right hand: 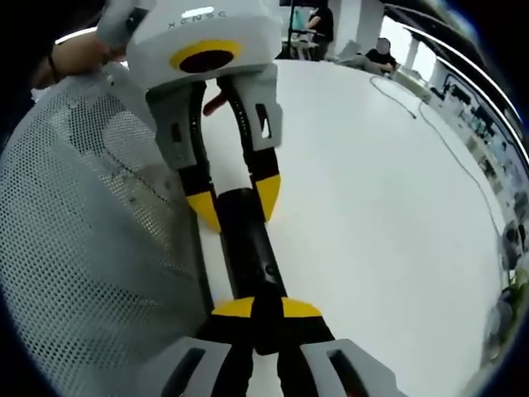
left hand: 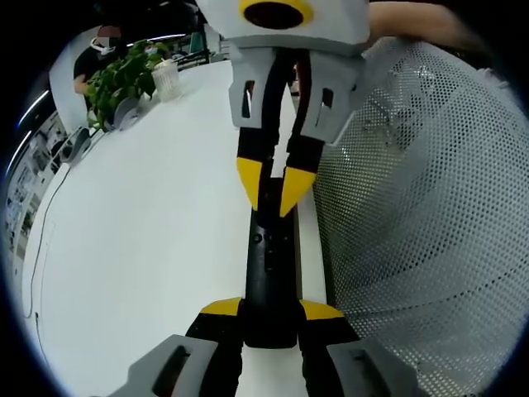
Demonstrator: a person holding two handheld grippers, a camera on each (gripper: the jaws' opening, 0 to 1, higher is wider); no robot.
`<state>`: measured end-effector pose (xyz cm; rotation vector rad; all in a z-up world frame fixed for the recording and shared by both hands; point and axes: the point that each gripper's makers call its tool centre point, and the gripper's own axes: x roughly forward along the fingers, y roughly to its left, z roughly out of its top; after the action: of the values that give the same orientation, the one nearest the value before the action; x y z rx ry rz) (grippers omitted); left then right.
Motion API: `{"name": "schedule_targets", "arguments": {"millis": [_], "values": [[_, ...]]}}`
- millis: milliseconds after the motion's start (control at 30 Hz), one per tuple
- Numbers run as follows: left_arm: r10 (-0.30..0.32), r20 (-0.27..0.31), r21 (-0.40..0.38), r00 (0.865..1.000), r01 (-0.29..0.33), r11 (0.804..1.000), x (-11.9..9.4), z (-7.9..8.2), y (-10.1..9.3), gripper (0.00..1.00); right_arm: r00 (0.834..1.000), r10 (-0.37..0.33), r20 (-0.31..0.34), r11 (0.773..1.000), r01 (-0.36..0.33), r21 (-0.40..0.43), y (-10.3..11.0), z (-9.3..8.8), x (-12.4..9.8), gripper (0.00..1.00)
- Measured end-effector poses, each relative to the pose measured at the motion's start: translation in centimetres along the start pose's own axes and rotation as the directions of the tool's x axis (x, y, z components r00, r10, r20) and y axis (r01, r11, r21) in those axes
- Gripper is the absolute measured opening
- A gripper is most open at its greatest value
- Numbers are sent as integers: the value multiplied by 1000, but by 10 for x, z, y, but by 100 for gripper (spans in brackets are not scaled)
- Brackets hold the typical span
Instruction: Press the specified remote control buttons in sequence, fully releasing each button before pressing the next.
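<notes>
A black remote control [left hand: 269, 265] lies lengthwise along the white table's [left hand: 149, 248] edge. My left gripper [left hand: 271, 310] is shut on its near end, a yellow-tipped jaw on each side. My right gripper [left hand: 273, 203] comes in from above, its jaws nearly together and its tips down on the remote's far top face, just beyond a few small buttons. In the right gripper view the remote [right hand: 248, 248] runs from my right gripper [right hand: 266, 310], shut with its tips on it, up to the left gripper [right hand: 235, 207], which clamps the other end.
A white perforated mesh surface [left hand: 430, 215] rises right beside the table edge and the remote, also the mesh surface [right hand: 91, 240]. A potted plant [left hand: 124, 78] and a glass jar [left hand: 165, 80] stand at the far end. A cable [right hand: 446, 141] crosses the table. People sit in the background.
</notes>
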<state>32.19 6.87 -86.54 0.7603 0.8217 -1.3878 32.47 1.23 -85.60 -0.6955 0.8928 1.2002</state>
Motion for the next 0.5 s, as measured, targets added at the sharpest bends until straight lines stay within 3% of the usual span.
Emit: {"name": "schedule_targets", "arguments": {"millis": [500], "values": [[0,3,0,1000,0,1000,0,-1,0,25,1000,-3,-26,994,1,-106,3,5,2,4]]}}
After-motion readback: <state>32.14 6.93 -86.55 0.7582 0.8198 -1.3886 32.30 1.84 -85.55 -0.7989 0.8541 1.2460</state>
